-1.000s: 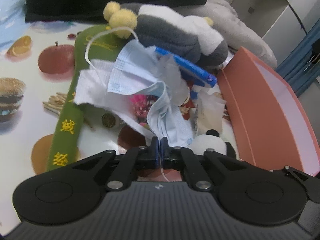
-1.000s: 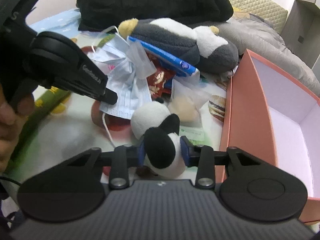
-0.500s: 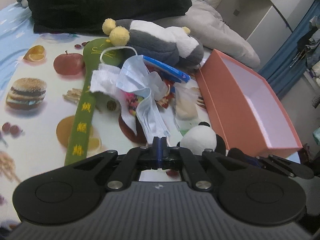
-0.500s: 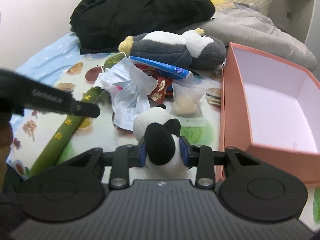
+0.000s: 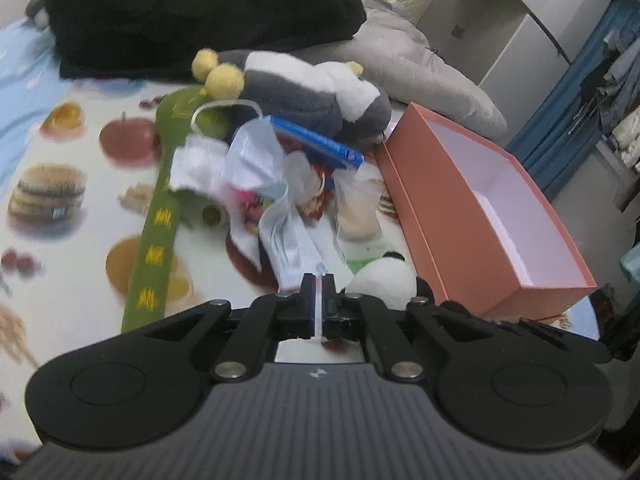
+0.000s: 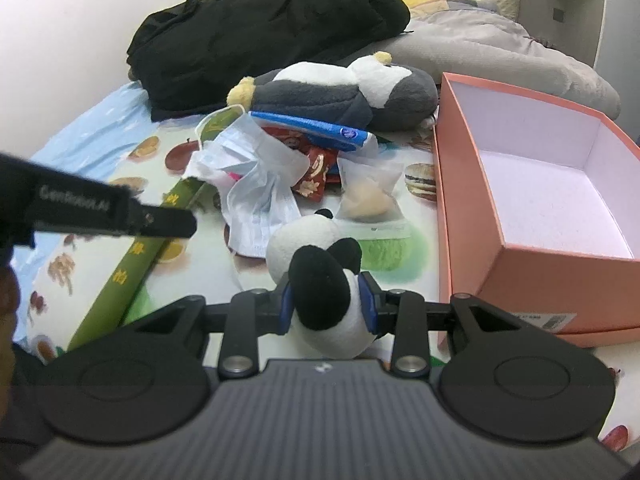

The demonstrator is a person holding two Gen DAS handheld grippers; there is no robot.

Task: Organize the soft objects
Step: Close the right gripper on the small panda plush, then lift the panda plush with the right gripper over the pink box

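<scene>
Right tongs [image 6: 327,306] clamped on panda plush [image 6: 320,276], left tongs [image 5: 319,294] pinching face mask [image 5: 288,236] strap, both lifted back since a second ago; pink box [image 6: 472,216], frame right, likely next

A black coat [image 6: 264,36] lies heaped at the back. A grey quilt [image 6: 500,52] lies beside it. The cloth [image 5: 60,216] underneath shows printed food.
</scene>
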